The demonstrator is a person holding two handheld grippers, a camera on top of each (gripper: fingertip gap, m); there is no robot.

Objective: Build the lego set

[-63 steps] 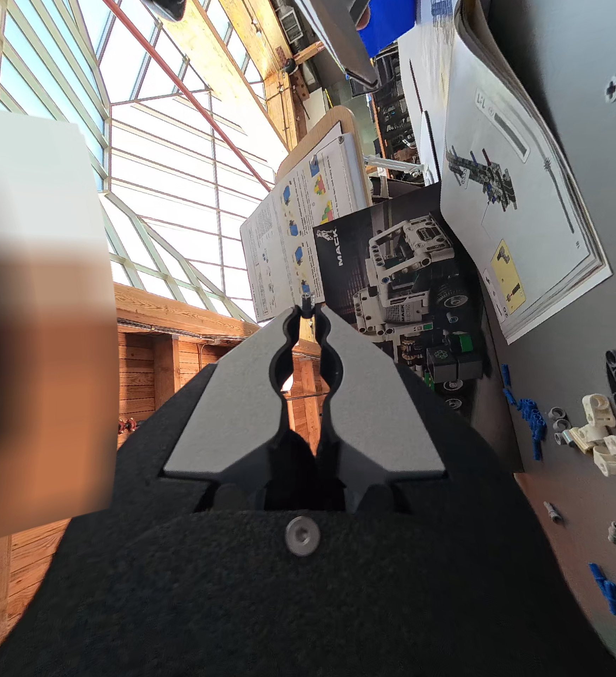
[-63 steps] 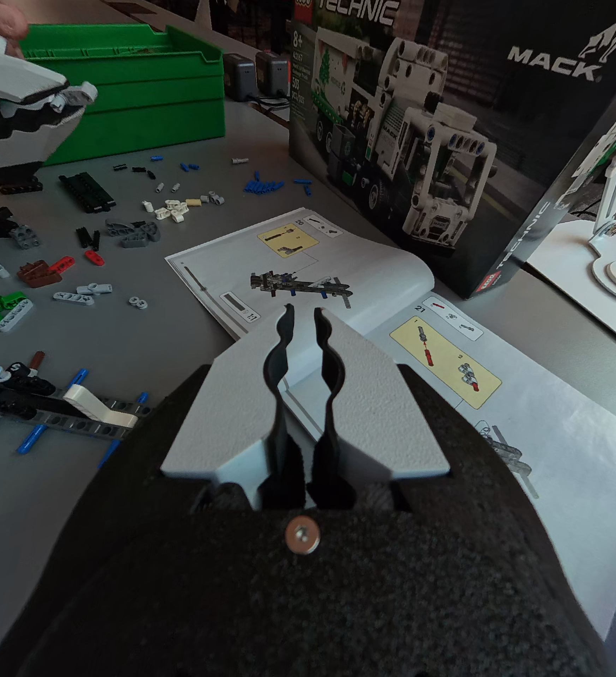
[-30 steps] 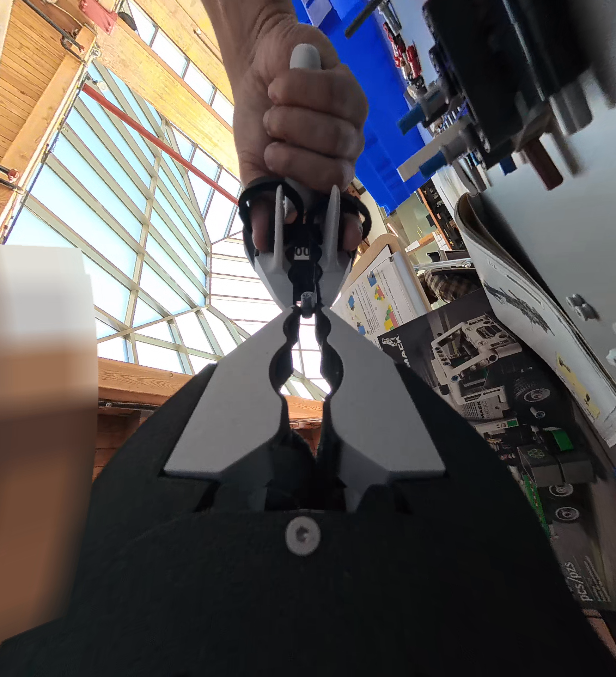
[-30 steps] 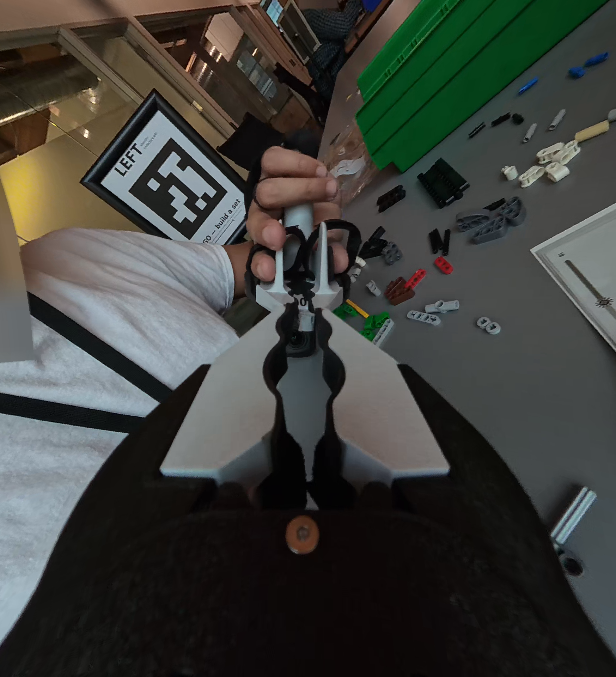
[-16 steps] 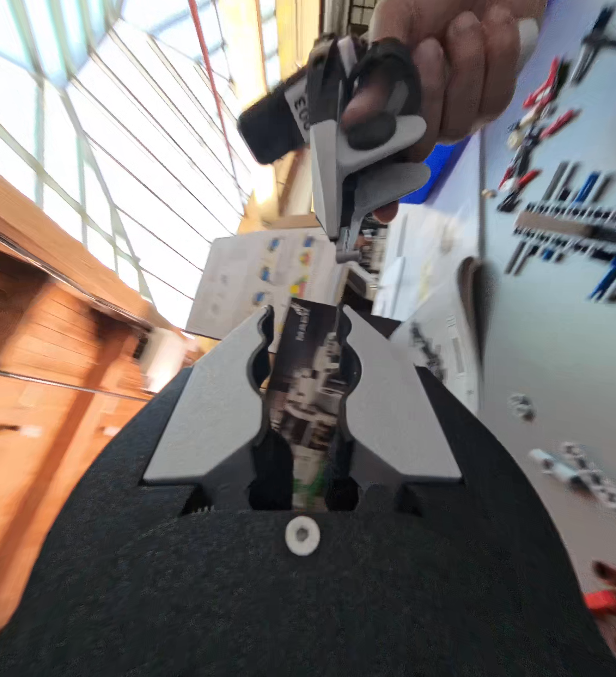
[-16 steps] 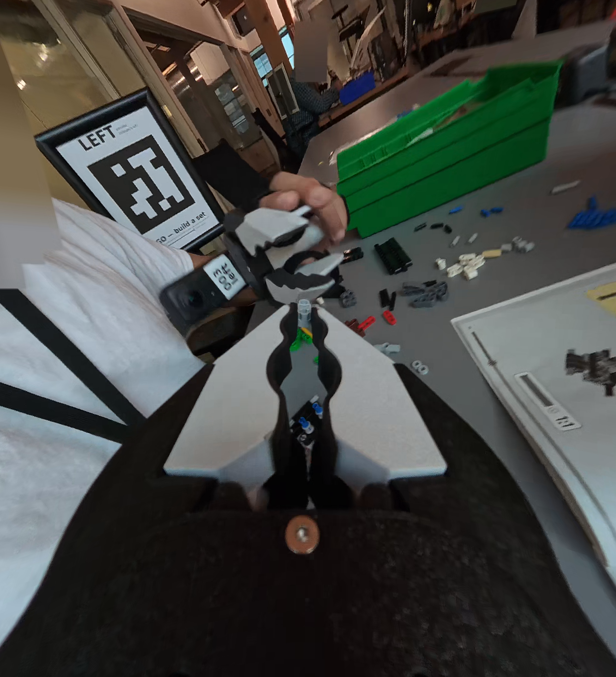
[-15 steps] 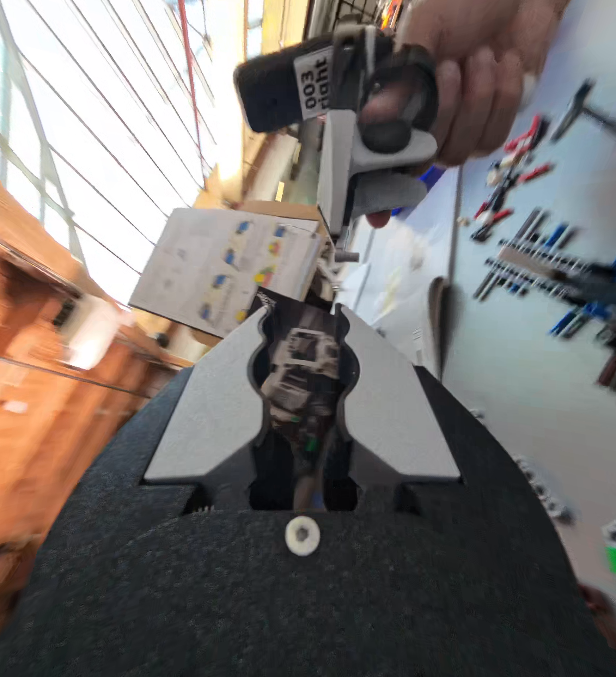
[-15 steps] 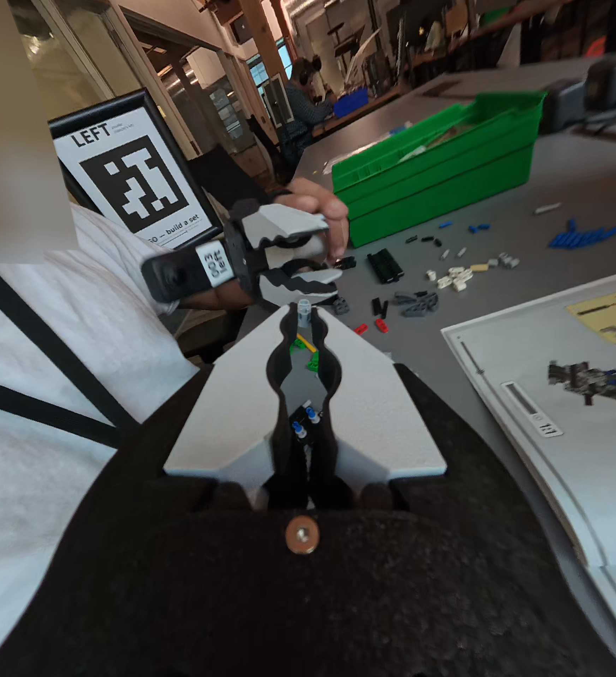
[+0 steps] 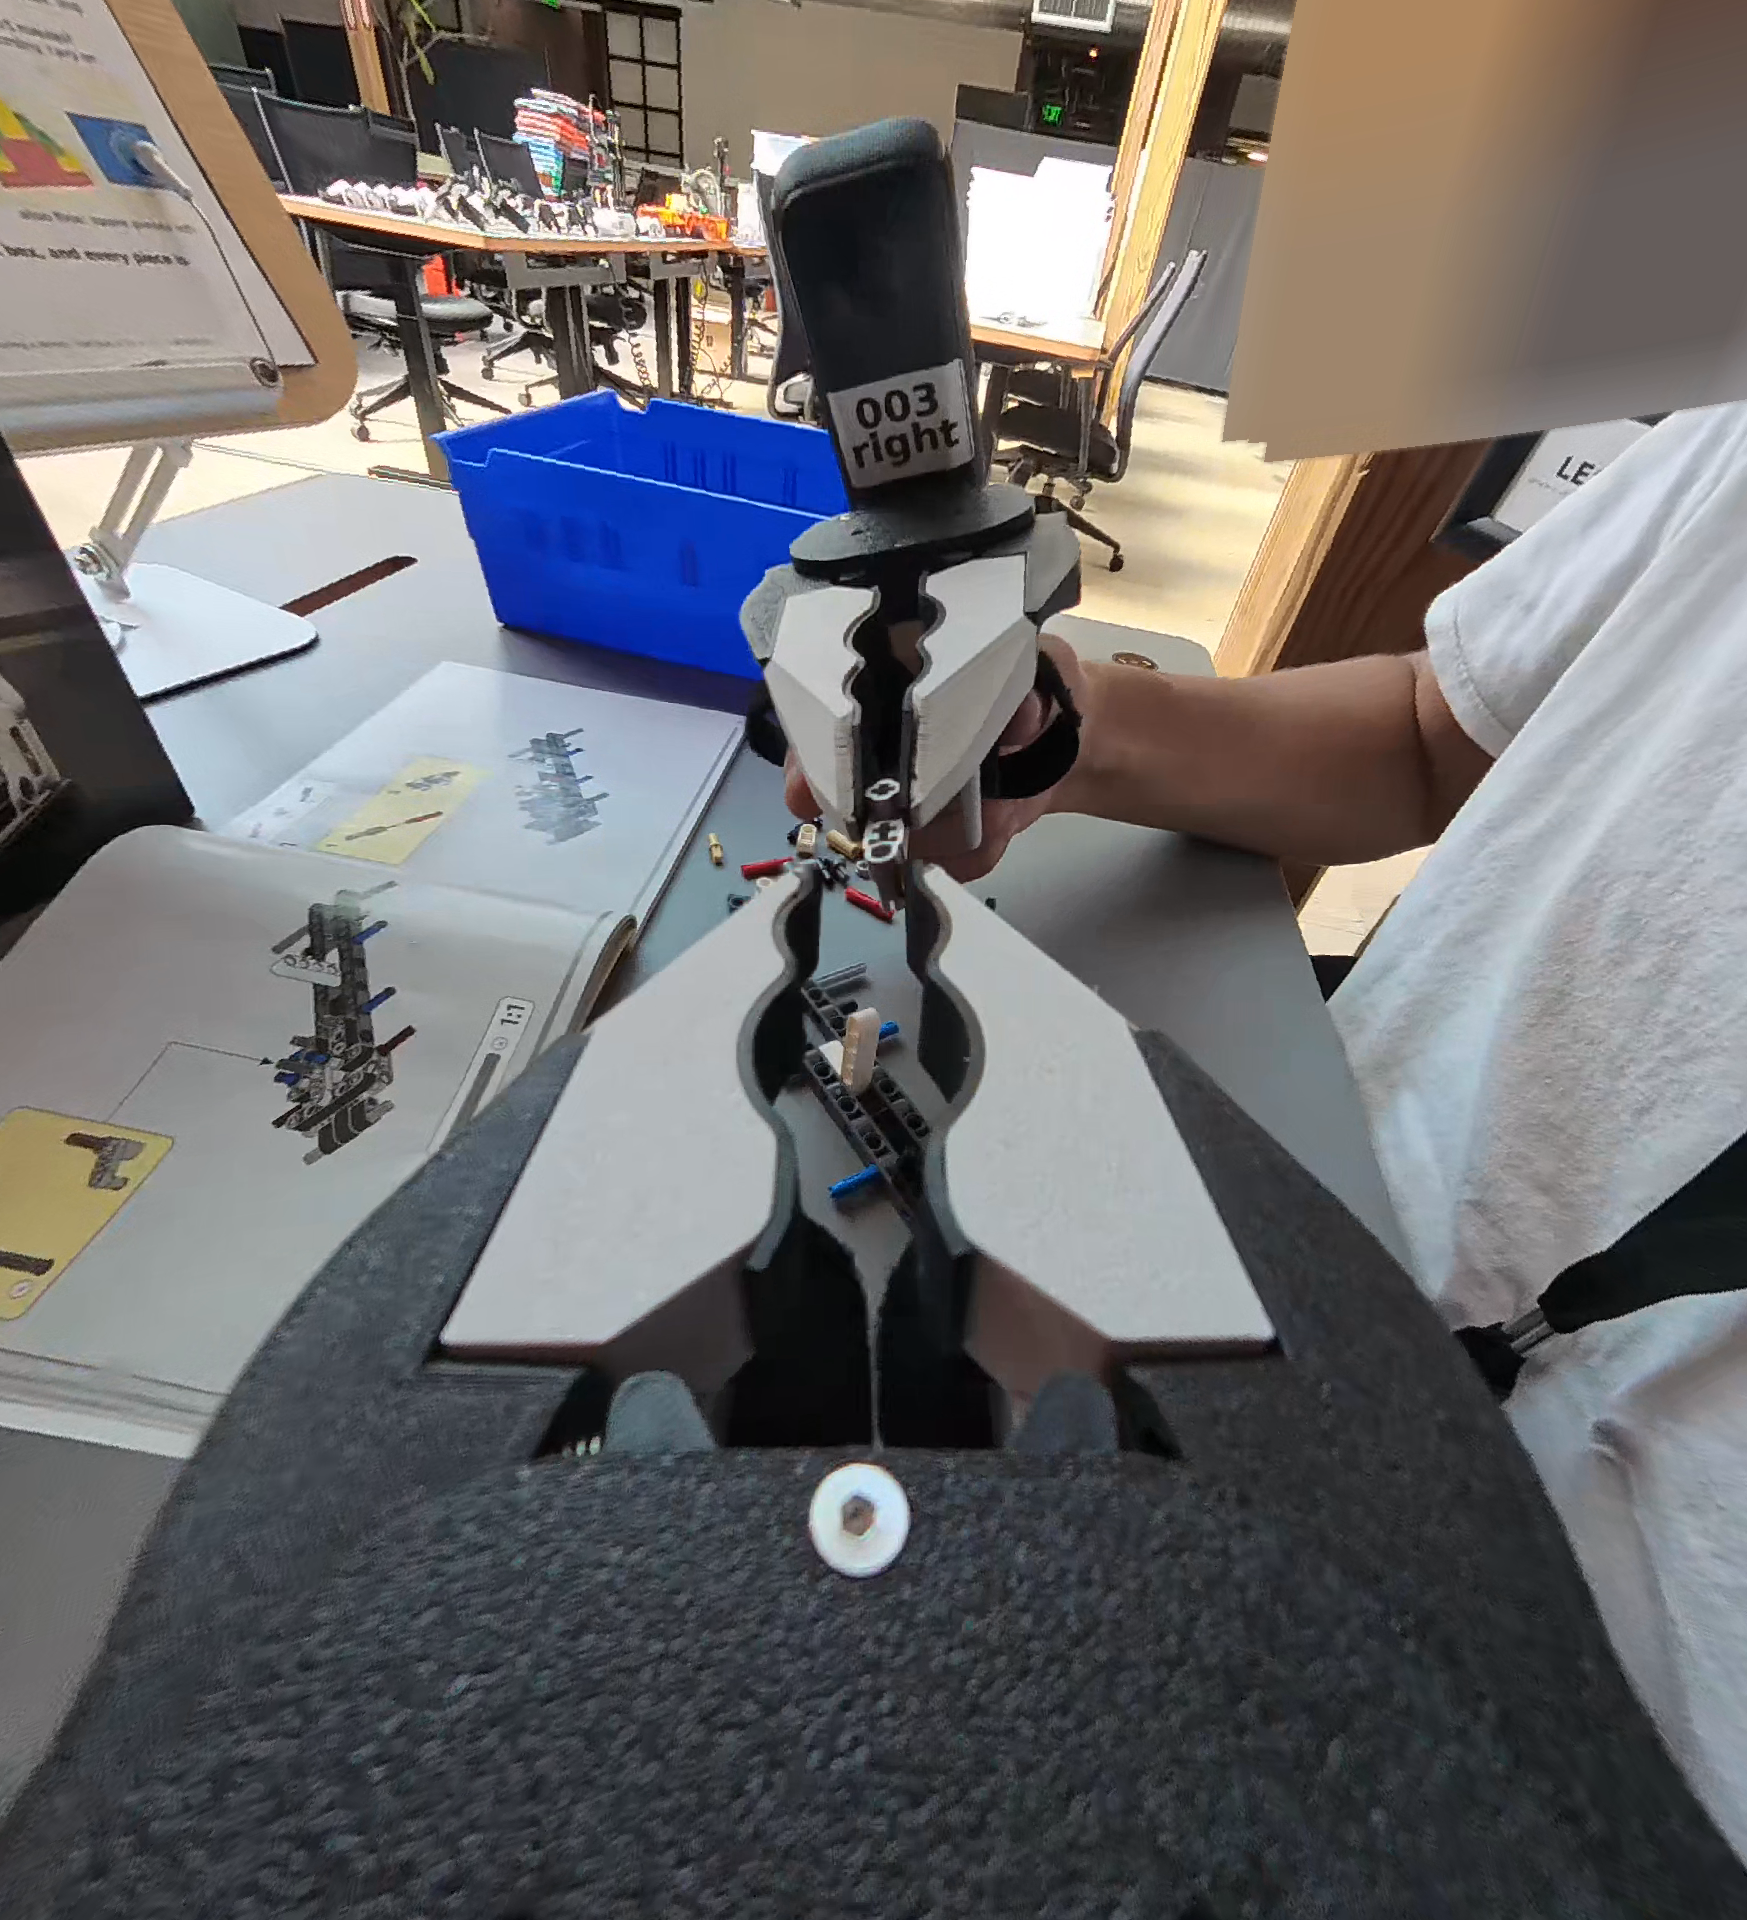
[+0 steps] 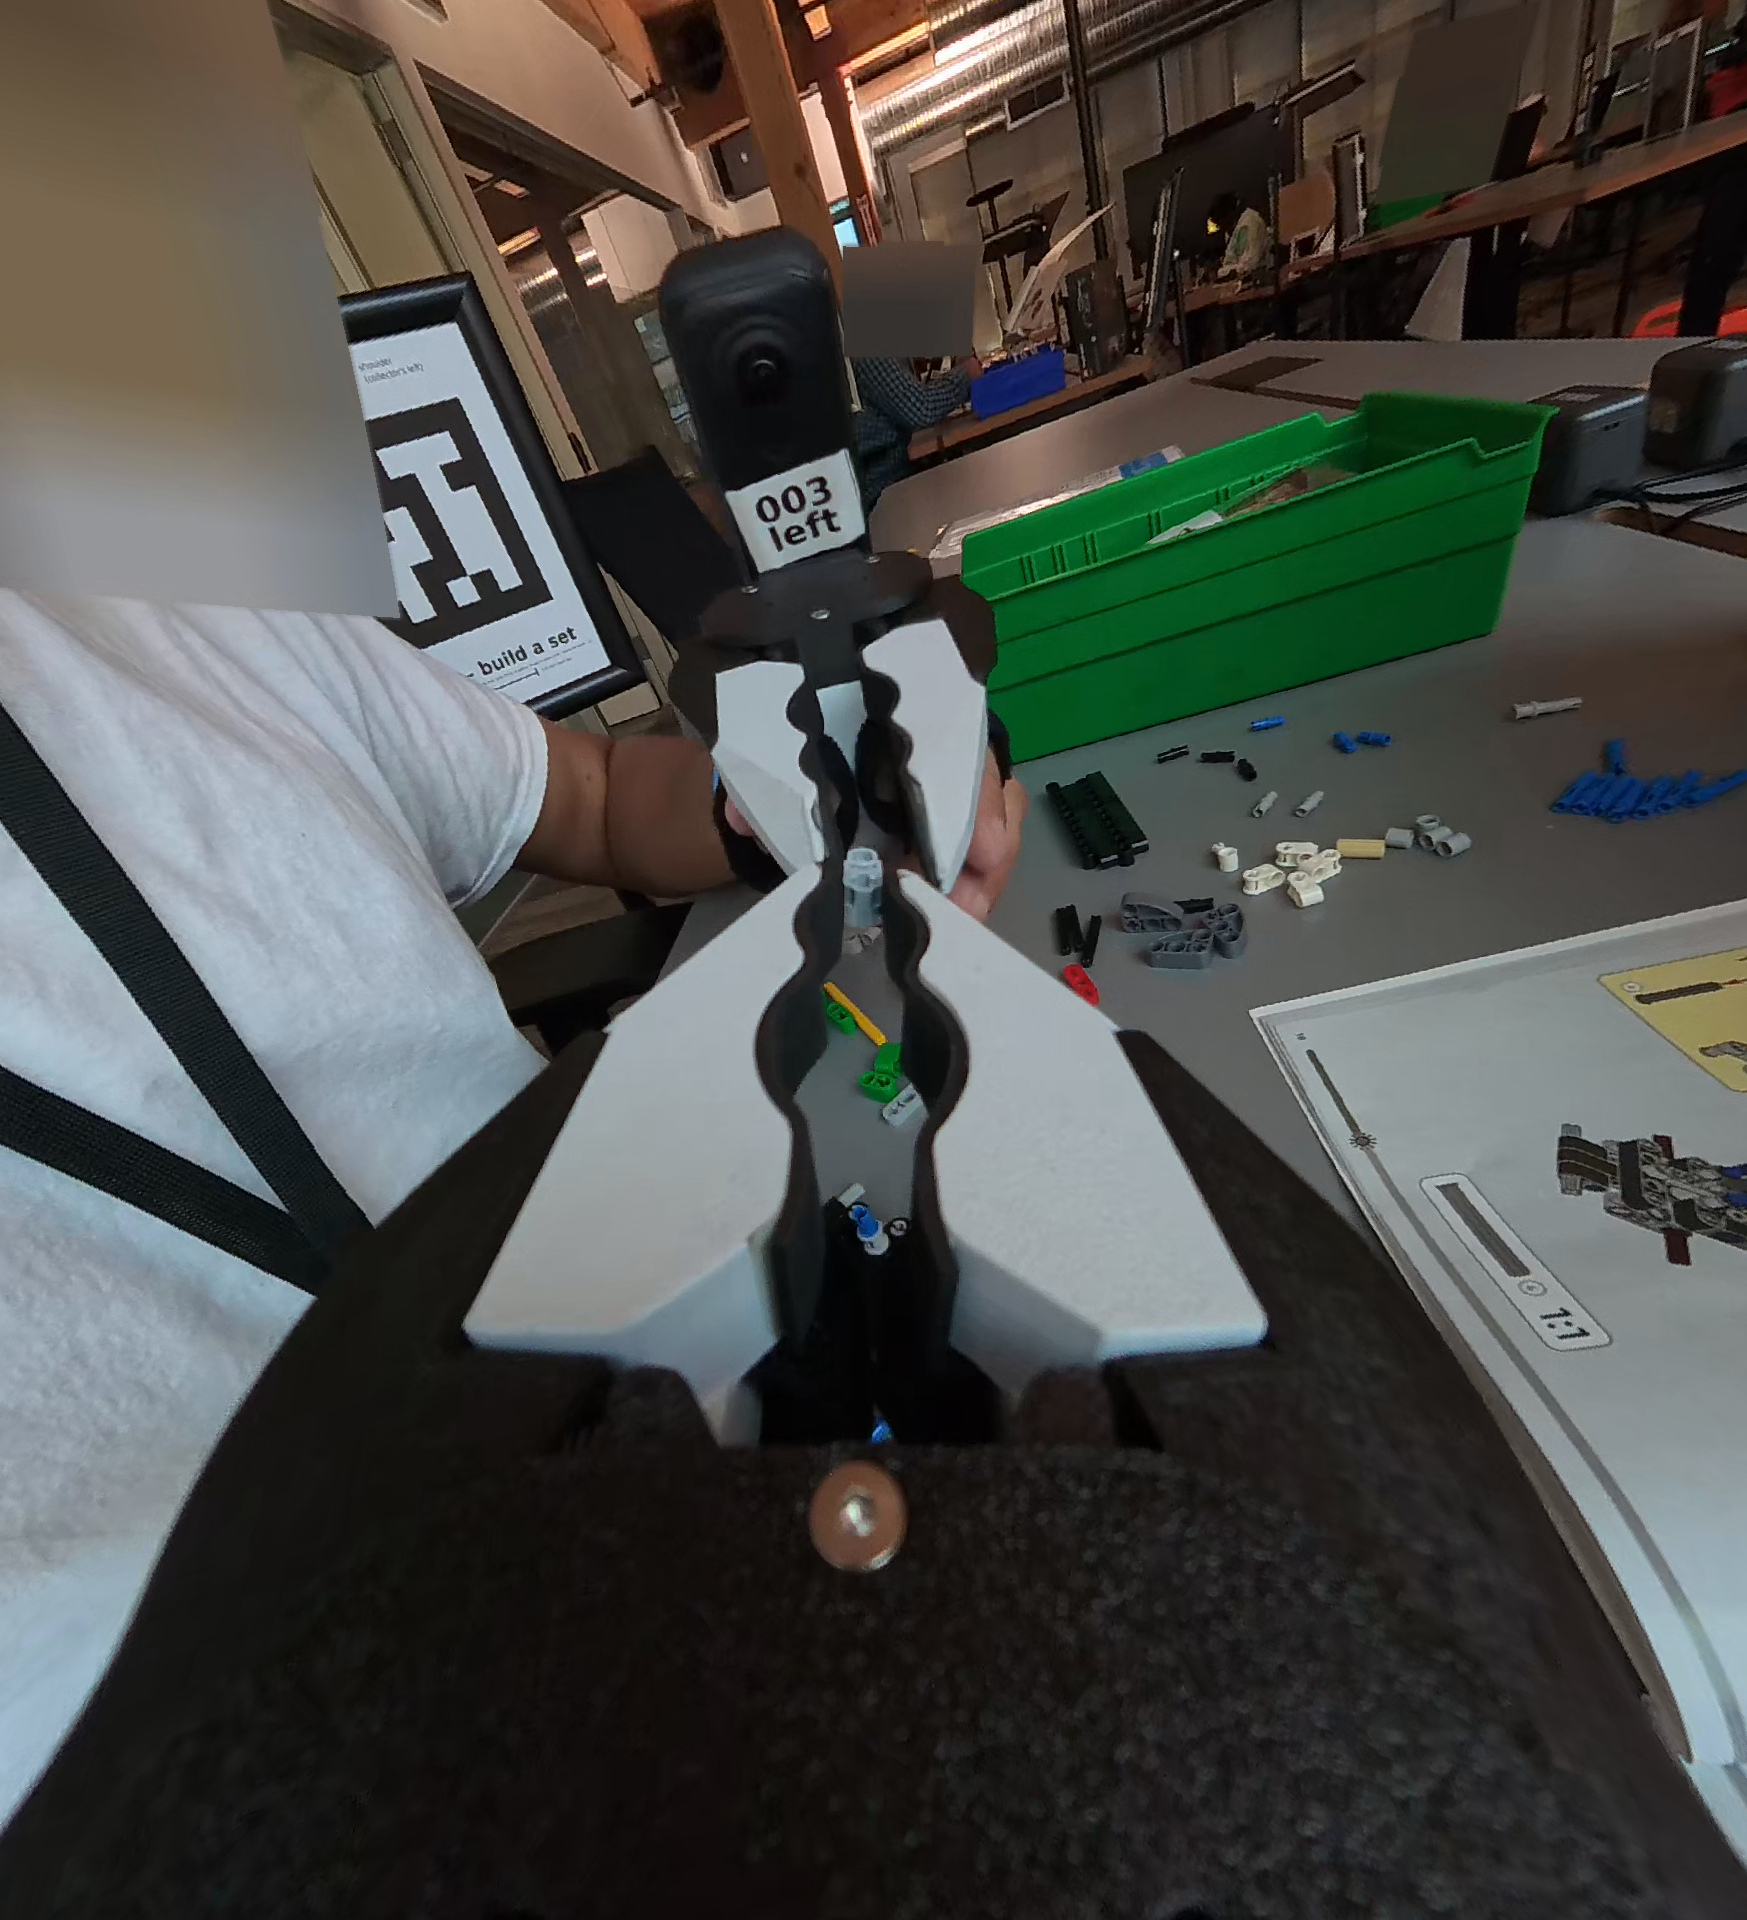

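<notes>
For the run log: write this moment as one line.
right tongs: shut on grey connector | left tongs: open, tips facing right tongs | black assembly: on table, not held

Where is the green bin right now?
In the right wrist view, the green bin sits upper right on the grey table, behind scattered loose pieces and right of the left claw.
</notes>
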